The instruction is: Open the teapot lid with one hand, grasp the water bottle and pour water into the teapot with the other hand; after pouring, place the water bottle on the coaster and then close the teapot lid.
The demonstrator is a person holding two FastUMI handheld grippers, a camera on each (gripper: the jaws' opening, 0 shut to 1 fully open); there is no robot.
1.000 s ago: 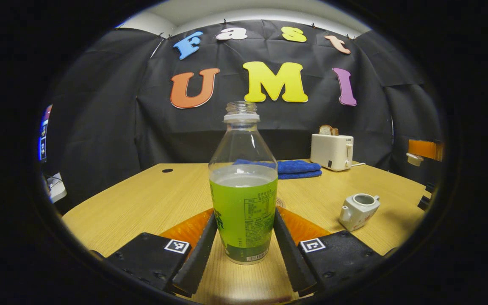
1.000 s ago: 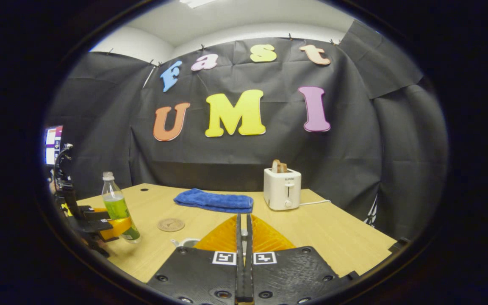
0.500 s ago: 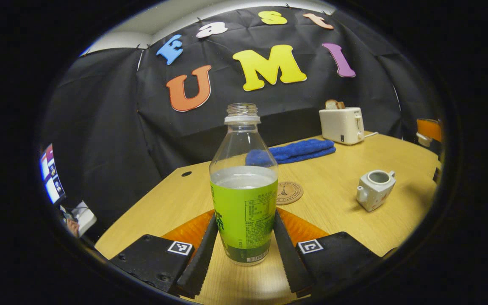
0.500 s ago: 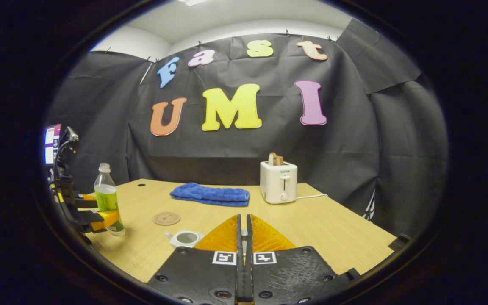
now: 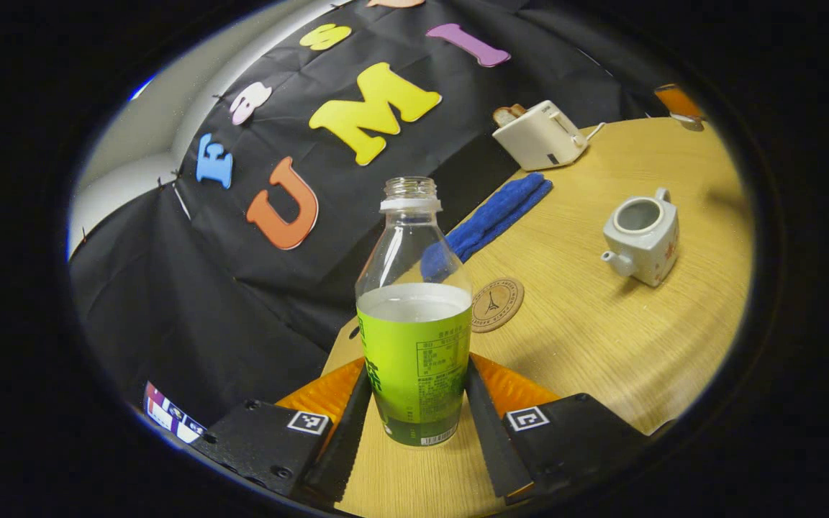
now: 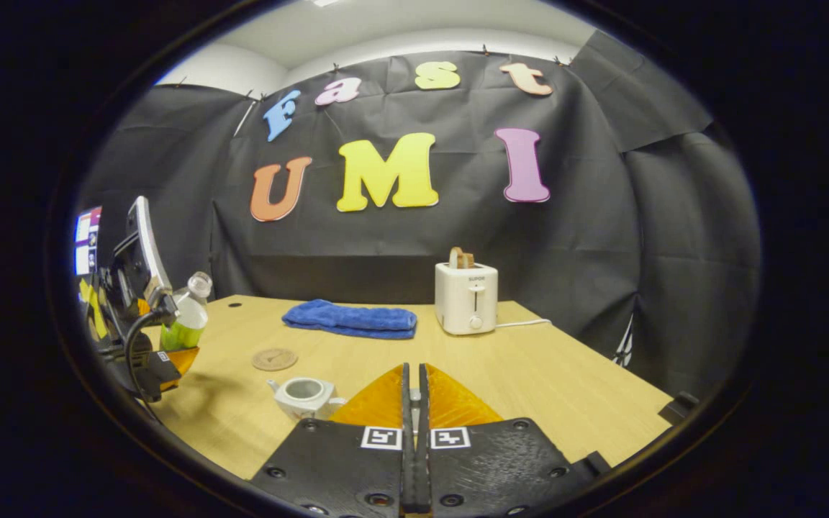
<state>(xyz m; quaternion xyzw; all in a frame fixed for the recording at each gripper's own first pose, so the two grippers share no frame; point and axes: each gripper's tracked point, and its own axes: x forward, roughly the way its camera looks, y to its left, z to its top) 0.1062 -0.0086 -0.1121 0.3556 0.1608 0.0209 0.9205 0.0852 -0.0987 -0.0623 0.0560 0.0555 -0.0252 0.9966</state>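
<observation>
A light wooden bench (image 6: pixel 551 381) fills the booth, its grain running pale under even light from above. Black cloth (image 6: pixel 601 237) hangs behind and to the sides, pinned along its top edge (creased in places), with a white wall (image 6: pixel 414 43) and ceiling above it. At the bench's far left corner sits a small dark round hole (image 6: pixel 232 304).

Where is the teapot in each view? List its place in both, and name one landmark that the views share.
Left gripper view: the teapot sits at the upper right, lid off, on the table beyond the coaster.
Right gripper view: the teapot sits low and left of centre, just left of that gripper's own fingers.
Shared landmark: the white toaster at the table's far edge, beside the blue towel.
</observation>
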